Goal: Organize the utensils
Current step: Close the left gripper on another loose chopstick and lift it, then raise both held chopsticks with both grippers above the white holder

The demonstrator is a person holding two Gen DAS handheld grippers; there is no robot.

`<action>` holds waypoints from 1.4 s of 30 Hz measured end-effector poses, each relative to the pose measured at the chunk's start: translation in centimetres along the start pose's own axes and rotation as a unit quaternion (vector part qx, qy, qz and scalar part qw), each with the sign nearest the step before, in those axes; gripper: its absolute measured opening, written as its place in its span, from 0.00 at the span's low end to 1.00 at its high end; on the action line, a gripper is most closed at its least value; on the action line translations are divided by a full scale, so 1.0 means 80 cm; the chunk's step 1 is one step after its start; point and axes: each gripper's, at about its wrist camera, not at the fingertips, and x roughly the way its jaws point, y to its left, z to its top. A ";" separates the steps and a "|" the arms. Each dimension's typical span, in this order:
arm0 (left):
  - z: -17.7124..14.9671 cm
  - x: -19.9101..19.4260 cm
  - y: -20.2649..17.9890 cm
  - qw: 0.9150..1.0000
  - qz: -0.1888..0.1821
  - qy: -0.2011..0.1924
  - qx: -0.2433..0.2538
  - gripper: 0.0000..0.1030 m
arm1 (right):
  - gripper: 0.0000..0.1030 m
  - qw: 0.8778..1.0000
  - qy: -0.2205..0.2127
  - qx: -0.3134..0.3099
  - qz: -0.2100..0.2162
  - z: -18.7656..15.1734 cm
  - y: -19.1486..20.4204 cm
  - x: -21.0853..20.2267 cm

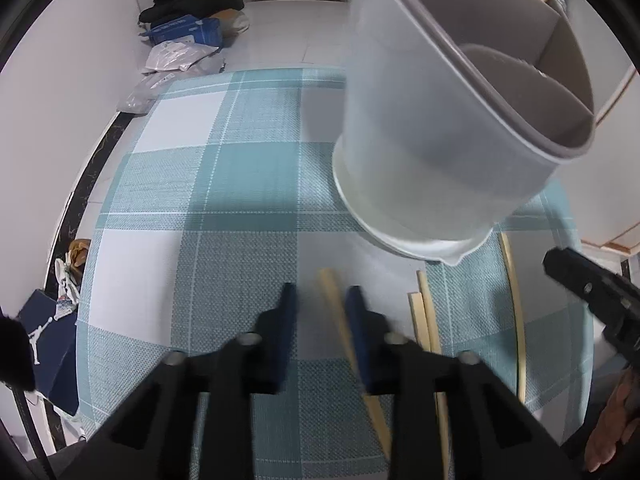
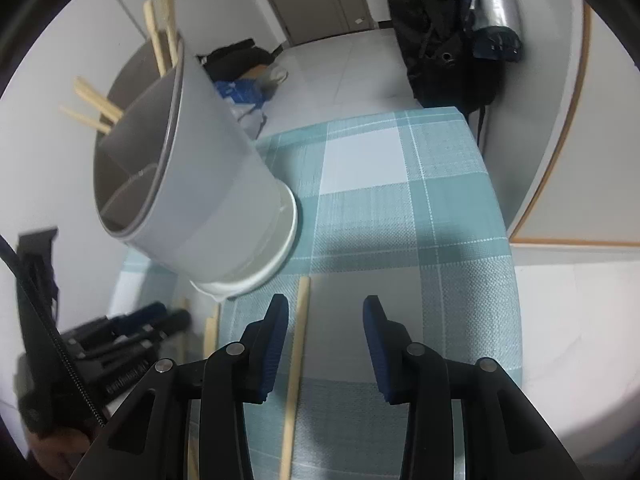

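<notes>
Wooden chopstick (image 1: 340,320) between unclenched left fingers (image 1: 288,320); right fingers (image 2: 276,344) released; holder (image 1: 420,140) just beyond.

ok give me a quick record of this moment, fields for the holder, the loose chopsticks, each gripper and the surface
holder: grey divided utensil holder standing on the table, several chopsticks already in one compartment
loose chopsticks: a few lying flat in front of the holder
left gripper: jaws narrow around one chopstick; firm pinch not clear
right gripper: open, nothing between the pads, a chopstick beside its left finger
surface: teal and white checked cloth
</notes>
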 end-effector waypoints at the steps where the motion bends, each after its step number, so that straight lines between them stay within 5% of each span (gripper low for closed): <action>1: 0.001 0.001 0.004 1.000 -0.001 0.000 -0.006 0.10 | 0.36 1.000 0.002 -0.008 -0.005 0.000 0.003 0.002; 13: 0.011 -0.011 0.047 0.995 -0.048 -0.020 -0.083 0.03 | 0.36 0.994 0.030 -0.099 -0.045 -0.003 0.044 0.038; 16: 0.012 -0.026 0.057 0.992 -0.059 -0.048 -0.097 0.03 | 0.29 0.988 0.023 -0.133 -0.079 -0.006 0.059 0.044; 19: 0.013 -0.036 0.060 0.991 -0.059 -0.070 -0.100 0.03 | 0.10 0.984 0.016 -0.148 -0.096 -0.007 0.063 0.047; 29: 0.010 -0.078 0.068 0.981 -0.073 -0.153 -0.099 0.03 | 0.05 0.997 -0.035 -0.070 -0.010 0.007 0.041 0.012; 42: -0.010 -0.134 0.056 0.963 -0.093 -0.244 -0.069 0.03 | 0.05 0.988 -0.130 -0.046 0.069 -0.003 0.034 -0.077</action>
